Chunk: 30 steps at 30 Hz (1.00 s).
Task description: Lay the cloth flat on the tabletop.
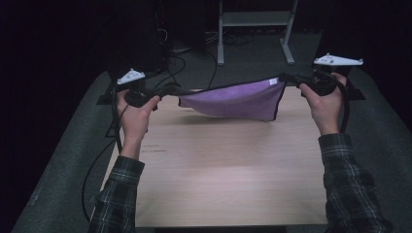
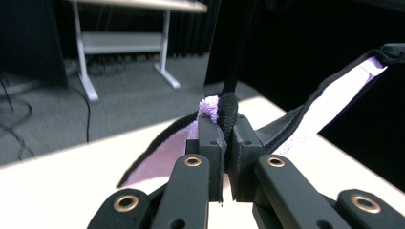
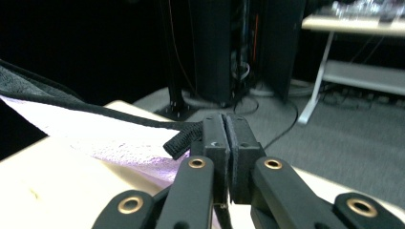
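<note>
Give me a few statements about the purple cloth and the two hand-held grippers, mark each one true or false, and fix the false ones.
1. The purple cloth hangs stretched between the left hand-held gripper and the right hand-held gripper. True.
2. The cloth lies flat on the wooden table. False: it is lifted and sags in the middle.
3. The cloth has a black border. True.
4. The left hand-held gripper's jaws stand open. False: they are shut on a cloth corner.

Both forearms in plaid sleeves reach forward, well apart, each hand wrapped around its tongs. The left tongs [image 1: 167,90] point right and the right tongs [image 1: 286,77] point left, facing each other. Both pairs of jaws are pressed closed.
</note>
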Tool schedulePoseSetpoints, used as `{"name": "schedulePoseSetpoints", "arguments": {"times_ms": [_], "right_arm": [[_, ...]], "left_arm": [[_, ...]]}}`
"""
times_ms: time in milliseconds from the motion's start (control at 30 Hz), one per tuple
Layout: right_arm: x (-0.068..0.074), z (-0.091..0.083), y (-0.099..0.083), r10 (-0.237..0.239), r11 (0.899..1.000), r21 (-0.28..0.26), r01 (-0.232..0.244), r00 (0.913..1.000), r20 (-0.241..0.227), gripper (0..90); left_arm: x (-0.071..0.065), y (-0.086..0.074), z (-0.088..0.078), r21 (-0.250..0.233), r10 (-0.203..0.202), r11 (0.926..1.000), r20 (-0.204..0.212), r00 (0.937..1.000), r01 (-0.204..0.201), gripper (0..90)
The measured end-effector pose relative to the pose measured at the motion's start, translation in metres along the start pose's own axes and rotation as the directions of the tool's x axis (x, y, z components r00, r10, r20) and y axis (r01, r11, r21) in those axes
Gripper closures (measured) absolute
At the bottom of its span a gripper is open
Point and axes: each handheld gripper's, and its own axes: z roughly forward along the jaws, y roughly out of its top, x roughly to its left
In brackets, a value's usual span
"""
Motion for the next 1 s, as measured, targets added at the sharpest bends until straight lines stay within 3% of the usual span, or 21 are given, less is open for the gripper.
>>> {"name": "schedulePoseSetpoints", "arguments": {"times_ms": [67, 200, 433, 767, 1000], "right_arm": [[-0.003, 0.006, -0.015, 0.017, 1.0, 0.026, -0.017, 0.9998, -0.005, 87.7], [-0.003, 0.013, -0.04, 0.028, 0.997, 0.073, -0.026, 0.9994, -0.022, 87.7], [0.004, 0.014, -0.073, 0.027, 0.991, 0.132, -0.019, 0.9979, -0.059, 87.6], [0.023, -0.004, -0.111, 0.029, 0.986, 0.165, -0.005, 0.9891, -0.144, 87.6], [0.038, -0.021, -0.139, 0.015, 0.976, 0.215, 0.027, 0.9814, -0.191, 87.5]], "left_arm": [[0.002, -0.015, 0.006, 0.029, -0.028, 0.9992, 0.013, 0.9995, 0.027, 86.0], [0.004, -0.038, 0.011, 0.08, -0.038, 0.9961, 0.013, 0.9992, 0.037, 86.0], [0.0, -0.071, 0.0, 0.137, -0.051, 0.9895, 0.025, 0.9984, 0.047, 86.0], [-0.01, -0.115, -0.024, 0.2, -0.083, 0.9771, 0.039, 0.9958, 0.074, 85.7], [-0.02, -0.148, -0.042, 0.261, -0.107, 0.961, 0.045, 0.9932, 0.092, 84.4]]}}
